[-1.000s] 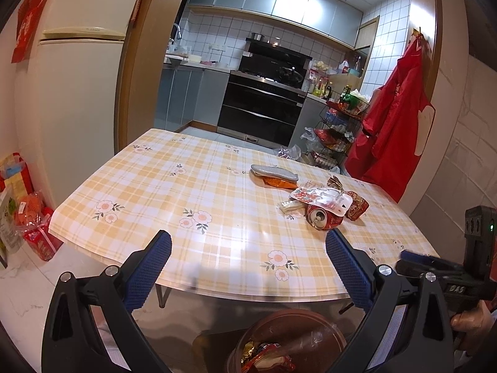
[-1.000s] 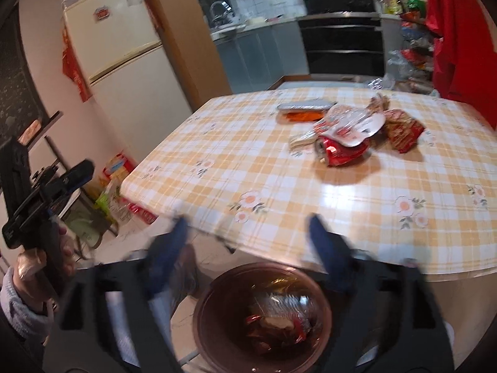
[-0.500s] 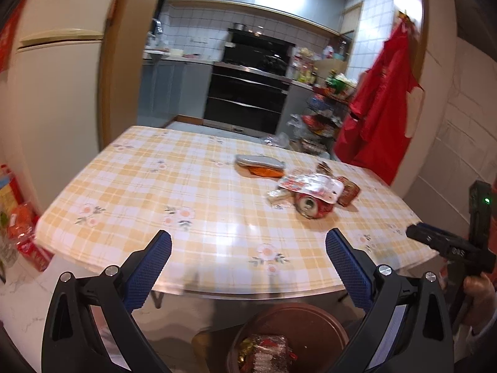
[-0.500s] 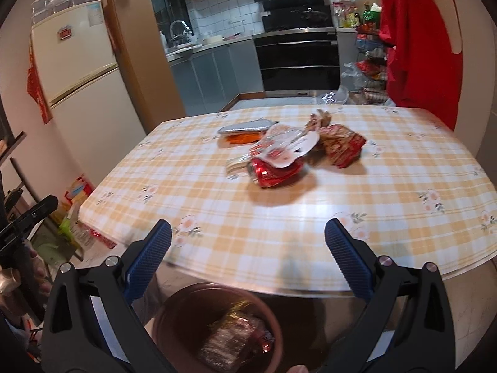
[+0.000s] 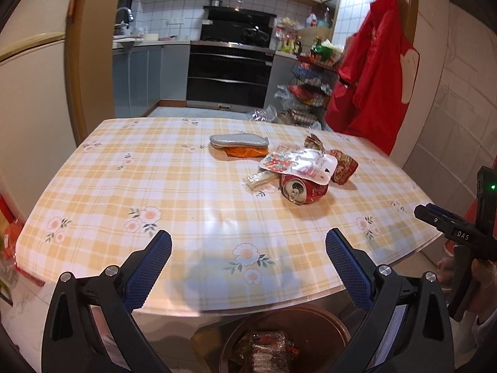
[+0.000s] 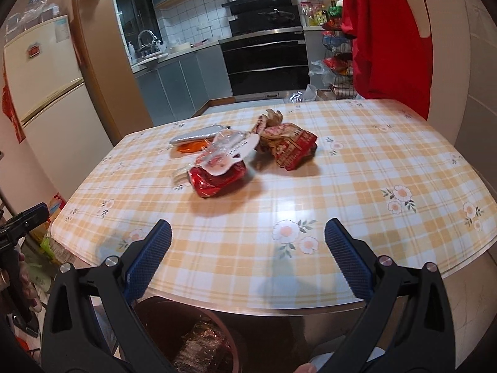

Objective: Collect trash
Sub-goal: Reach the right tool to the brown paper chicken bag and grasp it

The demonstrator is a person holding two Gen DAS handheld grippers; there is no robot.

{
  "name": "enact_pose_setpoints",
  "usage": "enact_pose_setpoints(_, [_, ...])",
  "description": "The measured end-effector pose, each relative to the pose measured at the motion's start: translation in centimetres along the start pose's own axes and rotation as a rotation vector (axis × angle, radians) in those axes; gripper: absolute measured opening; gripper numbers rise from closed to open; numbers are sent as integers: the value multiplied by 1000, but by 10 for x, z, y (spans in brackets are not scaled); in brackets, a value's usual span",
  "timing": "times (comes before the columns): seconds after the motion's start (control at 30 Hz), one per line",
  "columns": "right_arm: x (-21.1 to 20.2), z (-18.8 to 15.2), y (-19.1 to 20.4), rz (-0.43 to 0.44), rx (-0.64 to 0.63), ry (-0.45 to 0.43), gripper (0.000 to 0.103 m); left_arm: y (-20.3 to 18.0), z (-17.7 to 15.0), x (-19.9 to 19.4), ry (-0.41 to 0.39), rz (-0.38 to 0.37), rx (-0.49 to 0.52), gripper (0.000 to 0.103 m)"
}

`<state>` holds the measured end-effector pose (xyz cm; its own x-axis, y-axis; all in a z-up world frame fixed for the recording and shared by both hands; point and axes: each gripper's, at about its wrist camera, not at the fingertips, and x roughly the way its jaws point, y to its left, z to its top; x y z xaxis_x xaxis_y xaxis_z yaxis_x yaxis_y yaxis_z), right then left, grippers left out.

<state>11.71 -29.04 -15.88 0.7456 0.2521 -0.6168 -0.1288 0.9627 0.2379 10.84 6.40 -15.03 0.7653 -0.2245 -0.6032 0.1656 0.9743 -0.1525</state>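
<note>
A pile of trash lies on the checked table (image 5: 130, 183): a crushed red can (image 5: 303, 189) (image 6: 217, 178), a white plastic blister pack (image 5: 298, 163) (image 6: 230, 152) on top of it, a red snack wrapper (image 5: 343, 169) (image 6: 290, 149), a silver pouch (image 5: 237, 140) (image 6: 192, 135) over an orange wrapper (image 5: 245, 152). A brown bin (image 5: 285, 338) (image 6: 189, 335) with wrappers inside stands below the table's near edge. My left gripper (image 5: 248, 248) and right gripper (image 6: 248, 247) are both open and empty, above the near edge, short of the pile.
A cream fridge (image 6: 43, 87) stands to the left. Red clothing (image 5: 372, 71) hangs at the right wall. A kitchen with a black oven (image 5: 230, 74) and a wire rack (image 5: 310, 93) of goods lies beyond the table. Bags sit on the floor (image 6: 46, 242) at left.
Both grippers have risen from over the bin and moved forward over the table's near edge. The right one swung toward the pile. Both stay open and empty.
</note>
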Motion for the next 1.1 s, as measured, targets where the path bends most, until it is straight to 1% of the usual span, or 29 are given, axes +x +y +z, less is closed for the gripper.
enact_pose_setpoints(0.2, [16, 2, -13, 4, 9, 10, 97, -15, 14, 32, 36, -5, 69, 97])
enact_pose_setpoints(0.27, [23, 5, -17, -5, 6, 19, 97, -19, 19, 41, 45, -9, 78, 97])
enact_pose_setpoints(0.4, [38, 15, -28, 7, 21, 38, 97, -21, 32, 63, 64, -22, 87, 97])
enact_pose_setpoints(0.57, [63, 36, -40, -55, -23, 79, 97, -19, 50, 91, 77, -20, 90, 97])
enact_pose_setpoints(0.63, [78, 47, -48, -57, -38, 105, 97, -16, 58, 103, 79, -22, 87, 97])
enact_pose_setpoints(0.7, [91, 58, -56, -74, -61, 108, 97, -13, 64, 113, 82, -22, 84, 97])
enact_pose_setpoints(0.8, [120, 80, -59, -104, -170, 112, 97, -6, 74, 130, 91, -23, 70, 97])
enact_pose_setpoints(0.87, [150, 92, -54, -114, -289, 146, 97, -2, 81, 141, 99, -22, 58, 97])
enact_pose_setpoints(1.0, [204, 103, -41, -136, -504, 201, 97, 10, 94, 165, 115, -13, 31, 97])
enact_pose_setpoints(1.07, [225, 106, -34, -129, -573, 219, 97, 16, 99, 174, 121, -11, 15, 97])
enact_pose_setpoints(1.1, [232, 108, -32, -126, -588, 223, 97, 19, 101, 180, 126, -10, 7, 97])
